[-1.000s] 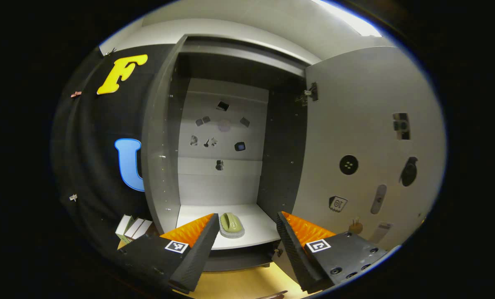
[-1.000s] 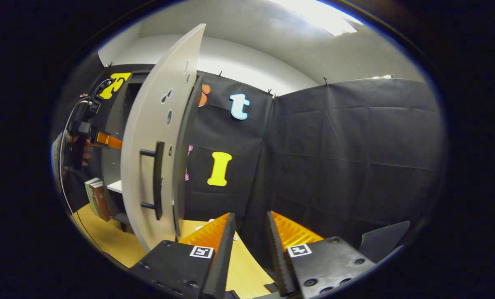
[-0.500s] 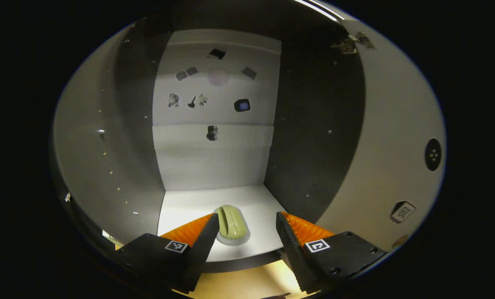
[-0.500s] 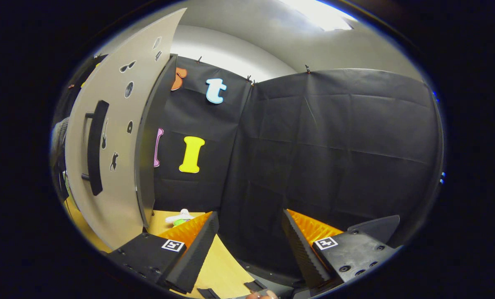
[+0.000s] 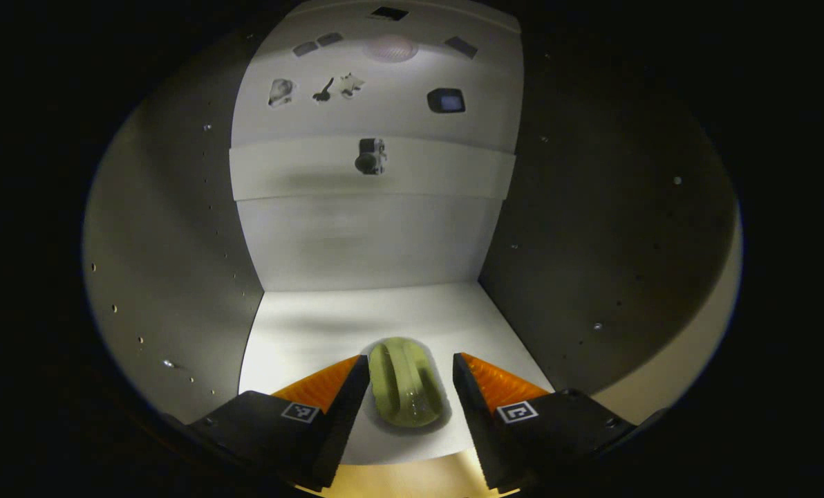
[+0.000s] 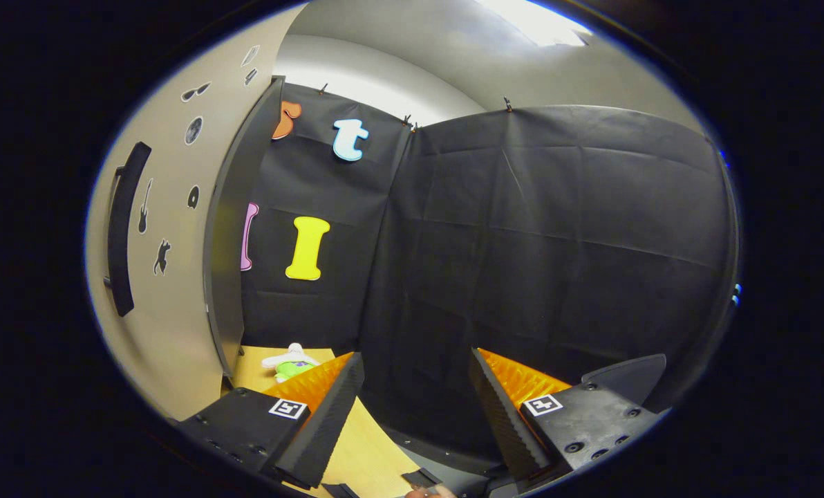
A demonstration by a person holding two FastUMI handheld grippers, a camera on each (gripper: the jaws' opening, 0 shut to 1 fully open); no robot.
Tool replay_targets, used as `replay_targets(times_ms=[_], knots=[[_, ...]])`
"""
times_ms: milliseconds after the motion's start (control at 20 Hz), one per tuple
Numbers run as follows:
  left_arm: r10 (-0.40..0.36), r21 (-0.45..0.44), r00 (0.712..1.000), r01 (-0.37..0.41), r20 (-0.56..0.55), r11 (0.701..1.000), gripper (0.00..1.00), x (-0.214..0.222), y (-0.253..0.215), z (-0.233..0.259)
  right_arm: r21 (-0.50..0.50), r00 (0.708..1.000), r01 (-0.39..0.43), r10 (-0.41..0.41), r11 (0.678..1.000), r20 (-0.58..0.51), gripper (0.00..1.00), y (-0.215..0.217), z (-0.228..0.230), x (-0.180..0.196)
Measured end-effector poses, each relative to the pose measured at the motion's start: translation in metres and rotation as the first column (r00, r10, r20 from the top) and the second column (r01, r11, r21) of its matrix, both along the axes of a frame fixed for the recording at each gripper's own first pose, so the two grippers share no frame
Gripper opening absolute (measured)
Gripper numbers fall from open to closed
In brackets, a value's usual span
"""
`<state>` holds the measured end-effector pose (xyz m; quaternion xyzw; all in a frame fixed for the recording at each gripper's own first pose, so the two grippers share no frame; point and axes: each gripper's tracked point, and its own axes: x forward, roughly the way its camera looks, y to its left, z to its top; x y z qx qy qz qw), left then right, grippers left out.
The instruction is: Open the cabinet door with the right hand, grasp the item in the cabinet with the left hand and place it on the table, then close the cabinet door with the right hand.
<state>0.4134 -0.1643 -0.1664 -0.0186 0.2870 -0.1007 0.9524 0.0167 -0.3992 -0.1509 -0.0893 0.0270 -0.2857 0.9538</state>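
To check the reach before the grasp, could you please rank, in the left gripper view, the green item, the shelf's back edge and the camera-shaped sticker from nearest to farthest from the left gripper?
1. Green item, between the left gripper fingers.
2. Shelf's back edge, beyond it.
3. Camera-shaped sticker, up the back wall.

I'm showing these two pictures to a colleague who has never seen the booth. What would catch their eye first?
Most likely the pale green item lying on the white cabinet shelf, right between the open fingers of the left gripper, which do not touch it. In the right gripper view, the open cabinet door with its dark handle stands at the left, and the right gripper hangs open over the wooden table.
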Motion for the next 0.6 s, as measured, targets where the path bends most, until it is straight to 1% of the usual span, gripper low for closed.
replay_targets(times_ms=[100,150,300,400,500,550,600], knots=[[0.006,-0.012,0.999,-0.007,-0.035,1.000,0.75,0.003,0.000,-0.011,0.007,1.000,-0.005,0.005,1.000,-0.010,0.97,0.001,-0.004,0.003],[0.012,-0.025,0.999,-0.013,-0.052,1.000,0.71,0.004,0.000,-0.016,0.008,1.000,-0.007,0.007,1.000,-0.015,0.97,0.000,-0.006,0.002],[0.019,-0.046,0.996,-0.023,-0.087,0.999,0.69,0.006,-0.003,-0.027,0.010,1.000,-0.010,0.010,1.000,-0.026,0.98,-0.003,-0.009,0.005],[0.030,-0.034,0.996,-0.033,-0.086,0.999,0.67,0.012,-0.002,-0.031,0.011,0.999,-0.003,0.004,1.000,-0.033,0.98,-0.006,-0.012,0.003],[0.065,-0.016,0.995,-0.066,-0.072,0.998,0.57,0.013,0.004,-0.028,0.013,0.999,0.013,-0.012,1.000,-0.034,0.98,-0.012,-0.014,0.000],[0.083,0.000,0.994,-0.083,-0.068,0.997,0.46,0.017,0.006,-0.031,0.019,0.999,0.016,-0.016,1.000,-0.034,0.98,-0.013,-0.016,-0.002],[0.081,0.009,0.994,-0.081,-0.068,0.997,0.35,0.018,0.006,-0.032,0.028,0.999,0.018,-0.017,0.999,-0.033,0.98,-0.014,-0.018,-0.001]])
